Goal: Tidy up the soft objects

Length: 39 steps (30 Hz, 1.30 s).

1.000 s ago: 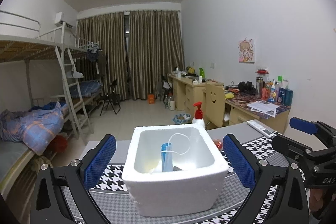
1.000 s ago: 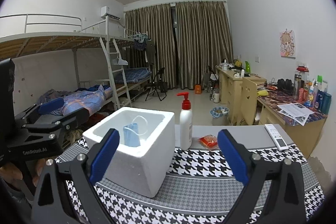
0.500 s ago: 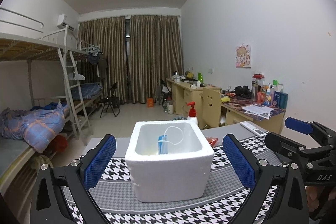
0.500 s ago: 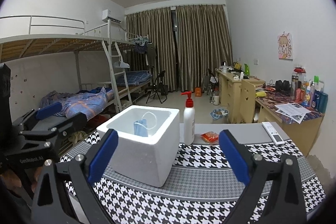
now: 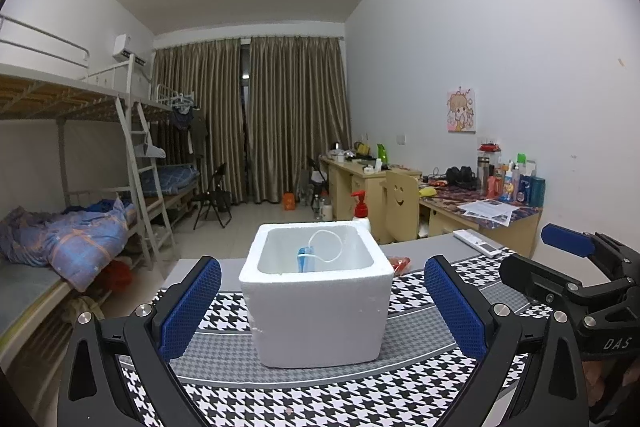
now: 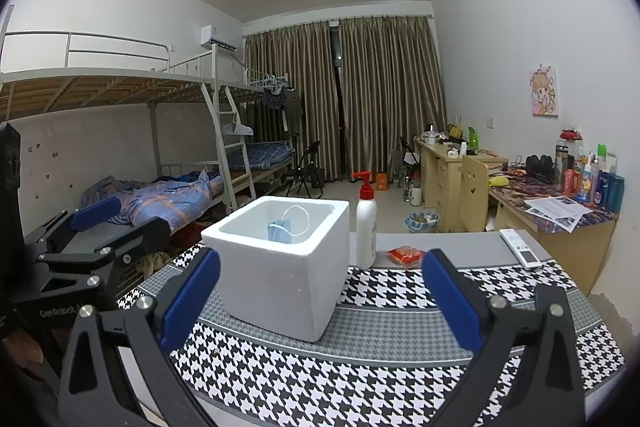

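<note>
A white foam box point(image 5: 316, 301) sits on the table mat point(image 5: 320, 393), which has black-and-white zigzag checks and grey bands. The box is square, with thick, bumpy walls and an open top. Inside it a soft blue face mask point(image 5: 305, 259) stands up, folded, near the left wall, and its thin white ear loop curls up toward 1 o'clock.

From the box, at about 1 o'clock, stands a smooth white pump bottle point(image 6: 366, 229) with a red top. A small crinkly red packet point(image 6: 405, 254) lies just beside the bottle. A flat white remote point(image 6: 520, 247) lies well apart, near the table's far right edge.

The left claw point(image 5: 322, 301) is held low and level, facing the box. Its blue ridged pads point(image 5: 190, 307) are wide apart and hold nothing. The right claw point(image 6: 320, 301) is held the same way, at the box's 5 o'clock, spread wide and empty too.
</note>
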{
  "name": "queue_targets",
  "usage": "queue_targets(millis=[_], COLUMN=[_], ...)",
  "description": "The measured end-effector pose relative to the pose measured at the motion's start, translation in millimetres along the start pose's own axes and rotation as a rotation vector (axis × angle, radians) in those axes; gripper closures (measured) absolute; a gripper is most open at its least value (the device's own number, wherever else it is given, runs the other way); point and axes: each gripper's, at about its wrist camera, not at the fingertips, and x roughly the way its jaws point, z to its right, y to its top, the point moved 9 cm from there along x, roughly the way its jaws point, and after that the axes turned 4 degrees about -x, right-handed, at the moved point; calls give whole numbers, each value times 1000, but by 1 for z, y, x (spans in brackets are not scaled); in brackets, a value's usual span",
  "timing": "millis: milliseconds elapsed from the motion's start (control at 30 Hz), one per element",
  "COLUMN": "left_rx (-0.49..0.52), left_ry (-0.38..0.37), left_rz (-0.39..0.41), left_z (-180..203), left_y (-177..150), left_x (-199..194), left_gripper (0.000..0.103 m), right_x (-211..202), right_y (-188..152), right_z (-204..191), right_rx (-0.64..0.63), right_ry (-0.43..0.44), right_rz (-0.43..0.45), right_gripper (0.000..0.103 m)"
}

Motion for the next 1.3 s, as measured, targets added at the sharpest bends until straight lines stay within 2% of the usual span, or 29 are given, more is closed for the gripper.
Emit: queue_targets(millis=[667, 1300], left_rx=[-35, -39], left_ry=[34, 46], left_rz=[-5, -30], left_z=[-18, -23], left_y=[-33, -47], left_x=[-7, -10], left_gripper=[1, 1], right_x=[2, 5], right_y=[-28, -41], right_z=[-14, -17], right_rx=[-24, -29], right_ry=[0, -4], right_rz=[-25, -53], right_gripper=[1, 1])
